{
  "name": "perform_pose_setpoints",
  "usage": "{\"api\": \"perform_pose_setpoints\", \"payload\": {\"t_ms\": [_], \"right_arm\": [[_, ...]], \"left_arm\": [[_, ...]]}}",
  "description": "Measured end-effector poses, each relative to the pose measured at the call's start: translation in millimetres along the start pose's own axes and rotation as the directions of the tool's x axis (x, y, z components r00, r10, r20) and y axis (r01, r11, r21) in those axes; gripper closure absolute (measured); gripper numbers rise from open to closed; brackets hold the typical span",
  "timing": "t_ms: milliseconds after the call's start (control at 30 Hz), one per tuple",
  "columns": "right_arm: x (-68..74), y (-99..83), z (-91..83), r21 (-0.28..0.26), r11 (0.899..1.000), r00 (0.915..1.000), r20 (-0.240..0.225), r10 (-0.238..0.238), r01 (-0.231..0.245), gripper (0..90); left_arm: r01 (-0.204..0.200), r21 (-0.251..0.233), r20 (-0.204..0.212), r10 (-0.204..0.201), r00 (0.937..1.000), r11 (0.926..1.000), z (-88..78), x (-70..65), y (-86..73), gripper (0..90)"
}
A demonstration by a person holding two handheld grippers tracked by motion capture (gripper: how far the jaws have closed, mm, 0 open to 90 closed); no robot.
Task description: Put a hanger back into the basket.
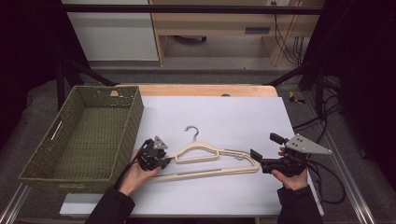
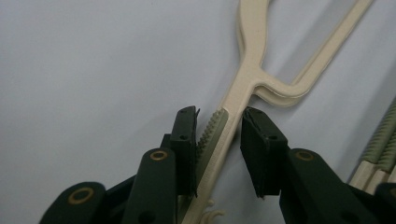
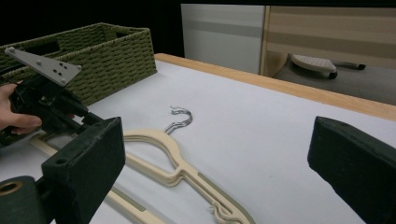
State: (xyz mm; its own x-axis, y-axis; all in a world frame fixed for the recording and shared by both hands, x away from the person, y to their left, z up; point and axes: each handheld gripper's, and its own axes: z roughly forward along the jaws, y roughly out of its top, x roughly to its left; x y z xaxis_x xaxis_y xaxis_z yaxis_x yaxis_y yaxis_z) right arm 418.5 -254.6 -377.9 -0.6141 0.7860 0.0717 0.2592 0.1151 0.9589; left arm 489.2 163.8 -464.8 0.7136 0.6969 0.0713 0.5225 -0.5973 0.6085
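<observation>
Your left hand-held gripper point(image 2: 217, 140) sits at the left end of the cream hanger point(image 1: 212, 161), which lies flat on the white sheet of the counter point(image 1: 224, 116), nearer the front edge than the back, its metal hook point(image 1: 192, 133) pointing toward the back edge. In the left gripper view the jaws straddle the hanger's arm right at the ribbed grey-green non-slip strip point(image 2: 212, 130): the left pad looks to be touching the ribbing, while a sliver of white still shows between the arm and the right pad. So the jaws stand narrowed around the arm but not yet firmly clamped on it, as far as the frames tell.

Your right hand-held gripper point(image 1: 262, 161) waits just off the hanger's right end, near the counter's right edge, with its jaws wide apart and nothing between them, as its own view makes plain.

The green woven basket point(image 1: 84, 135) sits at the left edge of the counter, and what shows of its inside is bare. By my reading, you are only at the start: the approach is done and the grip is half made. Finishing the squeeze, lifting, and carrying the hanger, presumably to that basket, all remain.
</observation>
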Motion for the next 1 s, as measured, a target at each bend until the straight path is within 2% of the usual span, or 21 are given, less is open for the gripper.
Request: {"api": "perform_pose_setpoints", "payload": {"t_ms": [300,400,633,767,1000], "right_arm": [[0.5,-0.2,0.5,0.006,1.0,1.0,-0.005,0.0,0.0,4.8],[0.5,-0.3,0.6,0.007,1.0,1.0,-0.006,-0.001,0.001,4.8],[0.5,-0.2,0.6,0.006,1.0,1.0,-0.008,-0.002,0.002,5.0],[0.8,-0.4,0.8,0.009,1.0,0.9999,-0.01,-0.001,0.001,5.1],[0.9,-0.3,0.7,0.009,1.0,0.9999,-0.011,0.0,0.001,5.2]], "left_arm": [[-0.035,0.012,-0.018,0.035,0.9992,0.9993,-1.8,-1.8,0.5,68.5],[-0.028,0.017,-0.013,0.029,0.9995,0.9995,-2.4,-1.5,0.5,69.4],[-0.045,0.027,-0.02,0.046,0.9988,0.9986,-5.5,-2.6,1.5,71.5],[-0.052,0.025,0.003,0.052,0.9986,0.9983,-8.2,-3.7,2.3,74.3],[-0.061,0.007,0.003,0.061,0.9981,0.9981,-15.3,-7.4,2.8,79.0]]}}
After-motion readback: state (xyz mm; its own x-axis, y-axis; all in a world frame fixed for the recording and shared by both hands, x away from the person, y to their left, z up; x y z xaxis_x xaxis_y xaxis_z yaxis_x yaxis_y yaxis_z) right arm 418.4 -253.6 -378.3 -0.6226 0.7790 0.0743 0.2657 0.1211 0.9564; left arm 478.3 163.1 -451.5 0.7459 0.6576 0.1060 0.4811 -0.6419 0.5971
